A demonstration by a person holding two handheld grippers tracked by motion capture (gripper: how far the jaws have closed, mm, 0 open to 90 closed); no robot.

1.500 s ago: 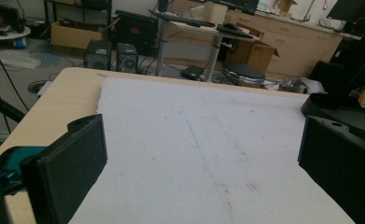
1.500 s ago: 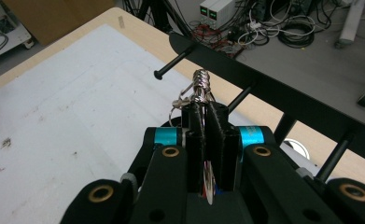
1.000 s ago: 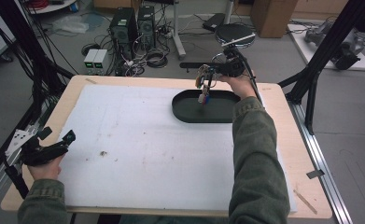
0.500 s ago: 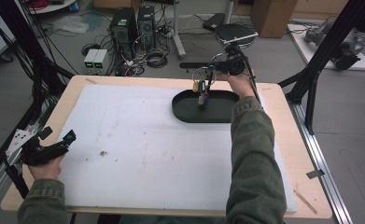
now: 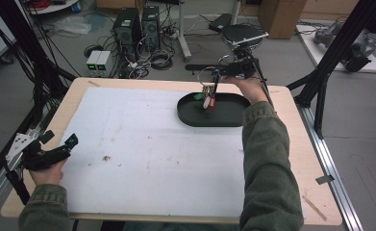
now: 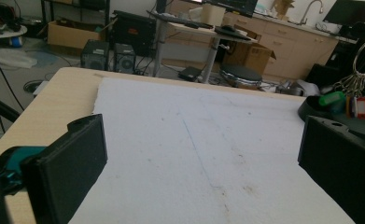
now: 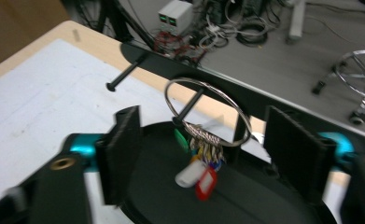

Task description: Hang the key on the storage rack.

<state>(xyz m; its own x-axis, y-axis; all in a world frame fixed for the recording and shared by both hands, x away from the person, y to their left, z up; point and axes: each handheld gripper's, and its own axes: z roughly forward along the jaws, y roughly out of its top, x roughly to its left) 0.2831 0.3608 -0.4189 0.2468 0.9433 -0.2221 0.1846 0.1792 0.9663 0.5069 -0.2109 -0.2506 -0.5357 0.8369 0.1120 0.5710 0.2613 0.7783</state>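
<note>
My right gripper (image 5: pixel 213 83) over black oval tray (image 5: pixel 233 118) at table (image 5: pixel 291 144) far edge, jaws apart; key ring (image 7: pixel 207 112) with coloured tags (image 7: pixel 196 175) between them, tags dangling into tray. My left gripper (image 5: pixel 63 147) at near-left on white mat (image 5: pixel 152 149), jaws apart, empty.

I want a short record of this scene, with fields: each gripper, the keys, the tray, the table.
left gripper: open, holds nothing, low at the table's near left edge
right gripper: open, jaws either side of the ring, above the tray
key ring: metal ring with white, red and green tags, hanging over the tray; seems to hang on a black peg, not sure
tray: black, oval, far right part of the table
table: wooden, covered by a white sheet
</note>
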